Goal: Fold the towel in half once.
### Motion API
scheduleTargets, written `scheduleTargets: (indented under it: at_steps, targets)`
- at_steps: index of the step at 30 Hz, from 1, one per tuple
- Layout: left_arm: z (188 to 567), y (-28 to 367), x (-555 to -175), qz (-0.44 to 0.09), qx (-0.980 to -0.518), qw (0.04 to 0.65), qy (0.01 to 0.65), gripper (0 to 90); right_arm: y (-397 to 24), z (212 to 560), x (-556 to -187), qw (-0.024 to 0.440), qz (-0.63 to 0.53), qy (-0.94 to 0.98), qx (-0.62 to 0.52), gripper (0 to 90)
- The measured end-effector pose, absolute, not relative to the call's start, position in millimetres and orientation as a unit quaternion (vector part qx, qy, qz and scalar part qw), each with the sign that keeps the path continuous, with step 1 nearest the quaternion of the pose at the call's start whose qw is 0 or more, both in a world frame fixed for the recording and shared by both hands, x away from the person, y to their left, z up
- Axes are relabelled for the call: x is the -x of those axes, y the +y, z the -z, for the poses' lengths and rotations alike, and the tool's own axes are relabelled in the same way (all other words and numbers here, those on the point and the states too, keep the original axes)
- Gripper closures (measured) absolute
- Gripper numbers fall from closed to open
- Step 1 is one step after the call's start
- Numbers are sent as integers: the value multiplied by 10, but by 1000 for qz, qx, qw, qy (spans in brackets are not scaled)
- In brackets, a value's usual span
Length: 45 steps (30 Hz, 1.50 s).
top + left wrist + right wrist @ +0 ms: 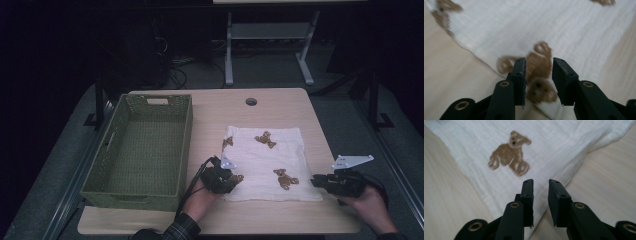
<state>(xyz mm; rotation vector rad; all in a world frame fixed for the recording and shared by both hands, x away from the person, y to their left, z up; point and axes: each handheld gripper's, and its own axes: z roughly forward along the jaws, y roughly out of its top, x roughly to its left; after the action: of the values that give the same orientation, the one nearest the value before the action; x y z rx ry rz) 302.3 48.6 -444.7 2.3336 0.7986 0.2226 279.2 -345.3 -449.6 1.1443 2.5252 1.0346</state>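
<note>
Dark room, cables and desk legs lying behind a pale wooden counter (pixel 280 107). Lying flat on it, right of centre: a white cloth (pixel 267 155) printed with brown bears, near edge running just in front of both hands.

Left gripper (pixel 231 179) hovering over the cloth's near left corner, fingers (pixel 520 75) parted and grasping nothing, one bear print (pixel 540 75) showing in the gap between them. Right gripper (pixel 316 181) waiting just beside the near right corner, fingers (pixel 527 195) likewise parted, released, the cloth edge lying beneath and ahead of them.

Likely risks from here: closing too high and pinching air, or catching a single thin layer so the corner slips out on lifting. Gripping unevenly, one corner deeper than the other, probably skewing any fold. Dragging rather than lifting, bunching the fabric.

Standing close at the left: a green woven basket (pixel 185 150), empty, its wall near the left hand and apt to be knocked by a wide swing. Nothing lying between fingers and corners.
</note>
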Motion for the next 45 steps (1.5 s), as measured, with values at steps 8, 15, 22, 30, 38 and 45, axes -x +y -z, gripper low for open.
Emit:
scheduleTargets:
  at_steps: [8,15,22,30,38,45]
  targets:
    - [4394,495,-3269,-94,-872,351,329,595,-3445,4431,-3134,100,-366,842,-384,654]
    - [4373,453,-3569,-116,-855,361,353,596,-3416,4404,-3418,106,-369,843,-376,643]
    - [4334,460,-3920,-145,-834,370,382,628,-3394,4388,-3692,108,-371,842,-376,625]
    - [4393,447,-4356,-166,-825,352,409,648,-3351,4357,-4031,117,-372,841,-376,617]
    - [4528,384,-4755,-168,-825,333,425,641,-3294,4337,-4215,129,-372,841,-371,610]
    - [4664,354,-4872,-176,-827,311,434,628,-3270,4393,-4399,138,-368,835,-385,600]
